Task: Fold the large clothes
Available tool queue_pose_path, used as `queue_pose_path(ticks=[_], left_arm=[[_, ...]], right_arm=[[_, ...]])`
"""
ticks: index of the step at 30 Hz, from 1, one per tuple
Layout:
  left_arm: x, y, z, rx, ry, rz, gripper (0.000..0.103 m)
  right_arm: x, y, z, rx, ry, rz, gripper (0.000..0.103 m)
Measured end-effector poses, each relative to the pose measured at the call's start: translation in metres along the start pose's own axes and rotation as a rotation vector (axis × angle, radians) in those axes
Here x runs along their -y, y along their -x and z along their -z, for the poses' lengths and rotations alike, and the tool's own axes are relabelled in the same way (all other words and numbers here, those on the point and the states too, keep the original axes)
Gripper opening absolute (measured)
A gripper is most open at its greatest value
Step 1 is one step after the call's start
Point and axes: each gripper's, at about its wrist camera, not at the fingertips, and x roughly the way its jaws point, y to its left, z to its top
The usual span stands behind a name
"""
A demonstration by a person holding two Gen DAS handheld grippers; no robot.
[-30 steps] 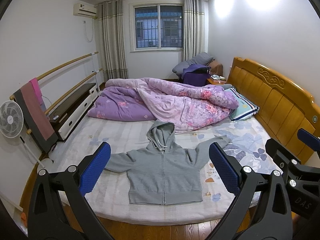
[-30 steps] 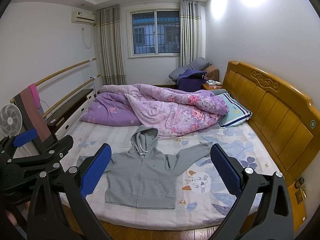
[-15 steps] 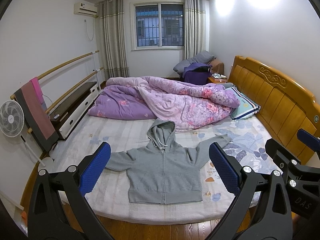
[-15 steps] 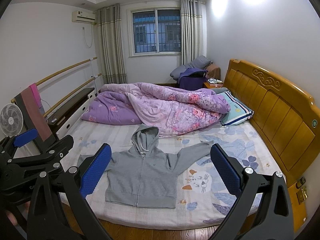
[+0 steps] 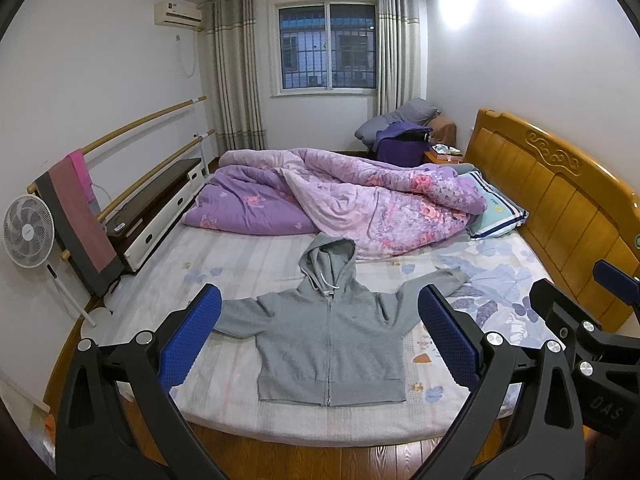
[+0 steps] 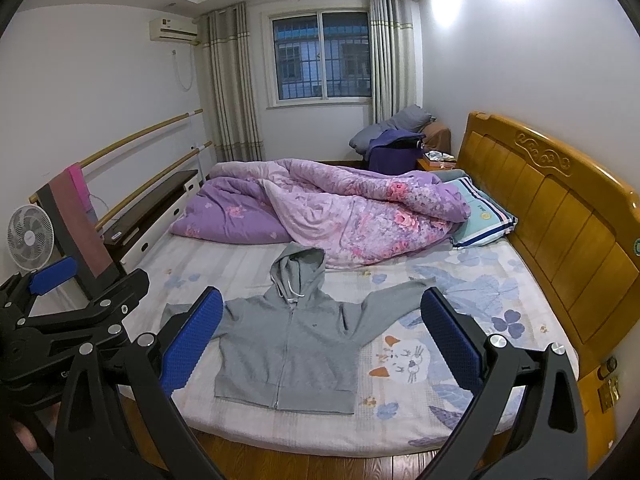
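A grey zip hoodie (image 5: 330, 340) lies flat, front up, on the near part of the bed, sleeves spread to both sides and hood pointing away; it also shows in the right wrist view (image 6: 288, 348). My left gripper (image 5: 320, 340) is open and empty, held in the air before the bed's near edge. My right gripper (image 6: 320, 340) is open and empty too, beside it on the right. Neither touches the hoodie. The right gripper's side shows in the left wrist view (image 5: 580, 332), the left gripper's in the right wrist view (image 6: 72, 320).
The bed (image 5: 248, 264) has a pale flowered sheet. A purple quilt (image 5: 360, 200) is bunched at the far side, with a striped pillow (image 5: 496, 212) by the wooden headboard (image 5: 560, 200). A fan (image 5: 28, 232), rails with towels (image 5: 80, 208) stand left. Wooden floor (image 5: 280, 456) lies below.
Both views have shifted very slightly; the hoodie sits a touch lower and nearer in frame. Both grippers stay open. The hoodie has not moved on the bed.
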Motion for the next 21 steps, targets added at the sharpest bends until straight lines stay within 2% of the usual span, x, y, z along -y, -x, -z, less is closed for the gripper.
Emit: queue_pose_path(ticks=[21], left_arm=[[0.022,-0.002,0.002,-0.022,0.015,-0.038,0.098]], right_arm=[[0.006,0.004,0.0,-0.019,0.015,-0.035,0.096]])
